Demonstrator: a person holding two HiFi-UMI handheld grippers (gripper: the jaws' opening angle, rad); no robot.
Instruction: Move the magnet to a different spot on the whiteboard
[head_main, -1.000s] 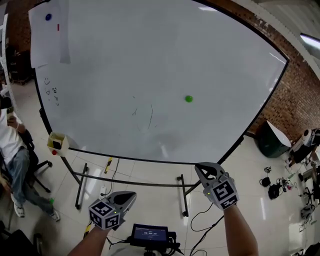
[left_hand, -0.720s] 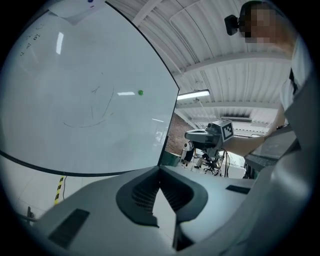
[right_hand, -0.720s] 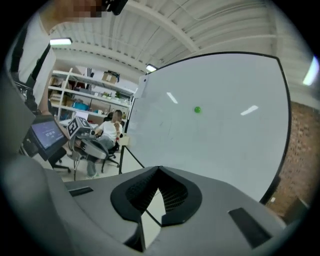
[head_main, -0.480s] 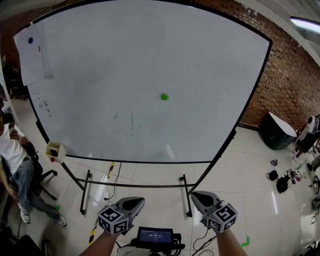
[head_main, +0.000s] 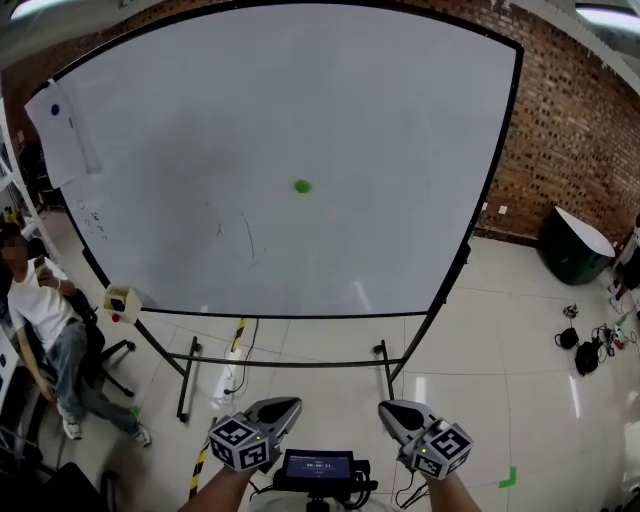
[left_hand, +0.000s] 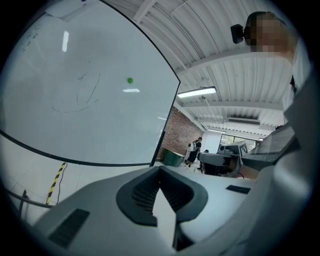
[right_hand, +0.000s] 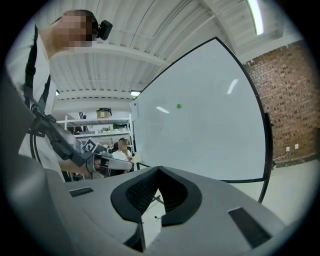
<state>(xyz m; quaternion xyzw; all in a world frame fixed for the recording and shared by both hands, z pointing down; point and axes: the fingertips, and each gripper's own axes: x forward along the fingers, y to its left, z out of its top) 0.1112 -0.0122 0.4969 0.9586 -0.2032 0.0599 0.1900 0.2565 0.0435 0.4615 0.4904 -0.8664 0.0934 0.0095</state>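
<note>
Jaws closed empty on left gripper (head_main: 285, 406) and right gripper (head_main: 392, 410), bottom centre, well apart from small round green magnet (head_main: 302, 186) on white whiteboard (head_main: 400, 140); best approach square, pinch rim.

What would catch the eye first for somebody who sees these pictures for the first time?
The large white whiteboard on a black stand fills most of the head view, with one small round green magnet near its middle. A red brick wall stands behind it at the right. At the bottom edge, the left gripper and right gripper hang far from the board, fingers closed on nothing.
</note>
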